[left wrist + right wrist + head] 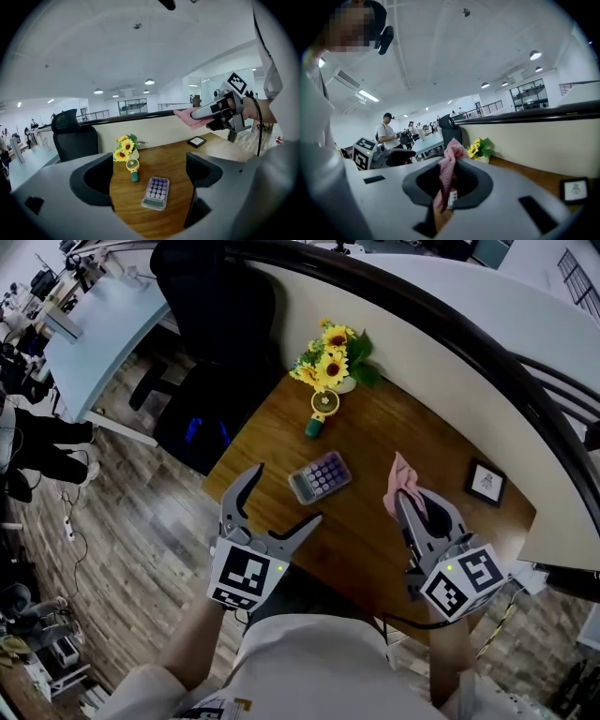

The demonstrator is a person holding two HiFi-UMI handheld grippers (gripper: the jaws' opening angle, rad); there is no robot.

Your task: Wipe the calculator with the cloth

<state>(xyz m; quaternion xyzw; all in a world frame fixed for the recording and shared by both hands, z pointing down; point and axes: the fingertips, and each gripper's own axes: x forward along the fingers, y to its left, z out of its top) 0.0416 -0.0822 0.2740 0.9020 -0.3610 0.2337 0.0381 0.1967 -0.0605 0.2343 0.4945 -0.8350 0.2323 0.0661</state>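
On desk (375, 437), central: calculator (320, 476) (bare wood either side) | left gripper (287, 493) fingers spread, empty | right gripper (405, 504) fingers pinch cloth (403, 482)

My cloth (401, 482) is pink, and the calculator (320, 476) has lilac keys on a pale body. The table (375, 432) is brown woodgrain, the flowers (330, 357) are yellow, and my cubes (246, 576) carry black-and-white squares.

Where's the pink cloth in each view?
Head view: pink cloth right of centre, held by the right gripper.
Left gripper view: upper right, at that gripper's tip.
Right gripper view: centre, clamped between the jaws.
Shared landmark: the sunflowers.
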